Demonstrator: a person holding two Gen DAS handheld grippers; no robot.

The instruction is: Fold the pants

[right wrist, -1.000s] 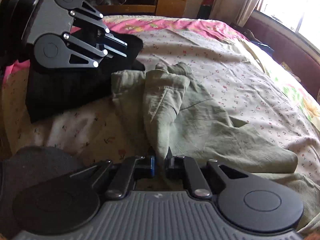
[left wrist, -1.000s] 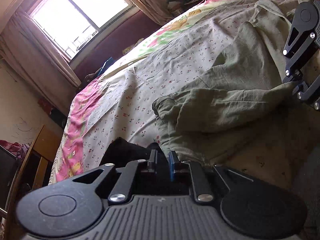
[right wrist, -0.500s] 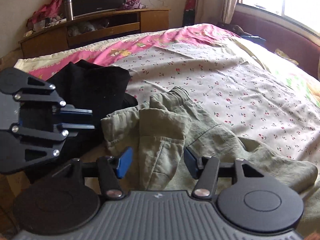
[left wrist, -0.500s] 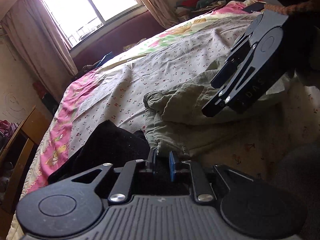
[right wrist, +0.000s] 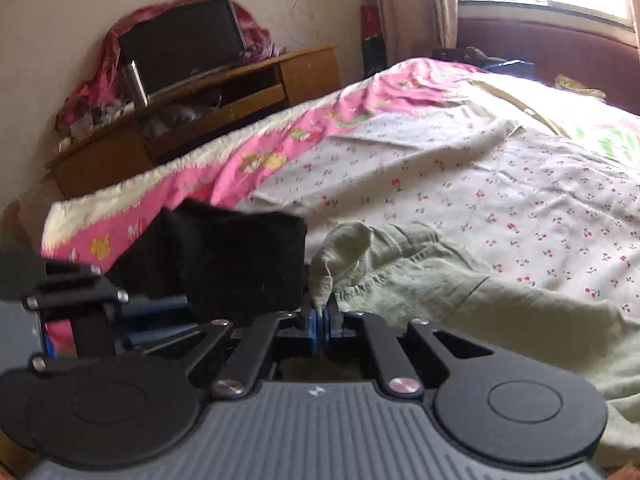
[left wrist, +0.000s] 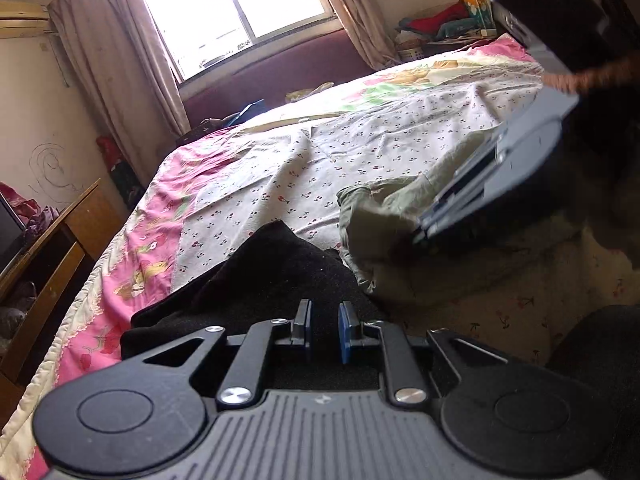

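Observation:
Olive-green pants (right wrist: 460, 292) lie crumpled on the cherry-print bedsheet (right wrist: 500, 184); they also show in the left wrist view (left wrist: 380, 216). My right gripper (right wrist: 320, 320) is shut on a fold of the green pants at their near left corner. It appears blurred in the left wrist view (left wrist: 420, 236), over the pants. My left gripper (left wrist: 325, 330) has its jaws a small gap apart and empty, above a folded black garment (left wrist: 272, 276). In the right wrist view it sits at the left edge (right wrist: 160, 308), beside the black garment (right wrist: 240, 256).
A wooden TV stand (right wrist: 192, 108) with a dark screen (right wrist: 180, 44) stands beyond the bed's pink border (right wrist: 248, 160). A window with curtains (left wrist: 236, 4) is at the far side. Clutter sits on a shelf (left wrist: 440, 28) by the bed.
My right gripper opened half a second ago, moved left and down, and has shut on the pants' near corner. My left gripper pulled back over the black garment.

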